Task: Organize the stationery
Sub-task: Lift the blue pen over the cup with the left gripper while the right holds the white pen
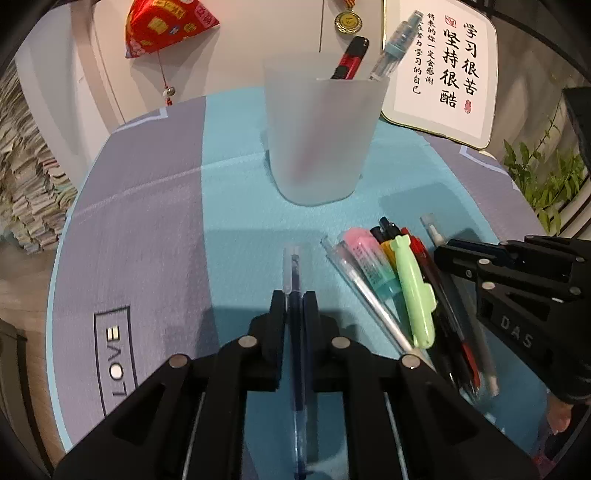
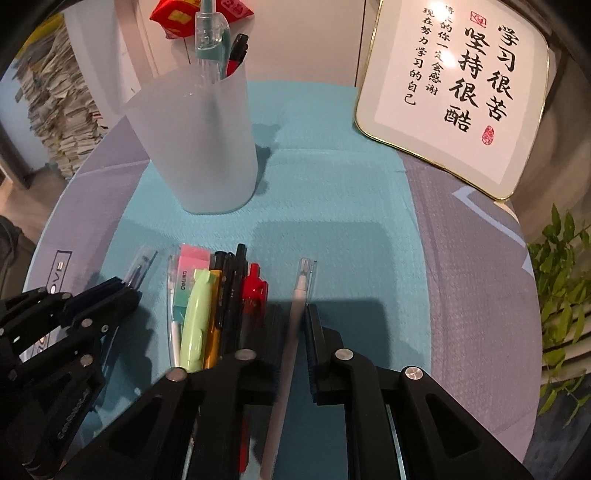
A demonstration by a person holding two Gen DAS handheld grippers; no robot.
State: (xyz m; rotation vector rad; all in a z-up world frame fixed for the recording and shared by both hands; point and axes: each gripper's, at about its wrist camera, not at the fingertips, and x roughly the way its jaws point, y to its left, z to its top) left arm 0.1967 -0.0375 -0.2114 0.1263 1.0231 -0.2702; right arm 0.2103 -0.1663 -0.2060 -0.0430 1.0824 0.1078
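The left gripper (image 1: 294, 306) was pinched on a clear pen with dark blue ink (image 1: 294, 332), its two pads pressed against the barrel and the capped end sticking out ahead of the fingertips. The right gripper (image 2: 293, 317) was likewise clamped on a white pen (image 2: 297, 306), whose clear cap reached forward past its fingers. Both tools pointed steeply down at the teal mat (image 2: 332, 192).

Between the two grippers, just right of the left one and just left of the right one, lay a loose row of stationery on the mat: a clear-barrelled pen (image 1: 364, 291), a pink and teal highlighter (image 1: 369, 258), a pale green pen (image 1: 415, 291), an orange pen (image 2: 214, 321), black pens (image 2: 231, 288) and a red pen (image 2: 253, 291), lying side by side and touching.

Farther ahead of both tools stood a frosted cup (image 1: 321, 136), upright on the mat, already holding a red and black marker (image 1: 351, 57) and a clear pen with a teal clip (image 1: 397, 44).

Beyond it, to the right, a framed calligraphy board (image 2: 454, 96) leaned upright, and a red pouch (image 1: 162, 26) and a medal (image 1: 348, 21) hung on the wall. A green plant (image 2: 561, 280) sat off the right edge.
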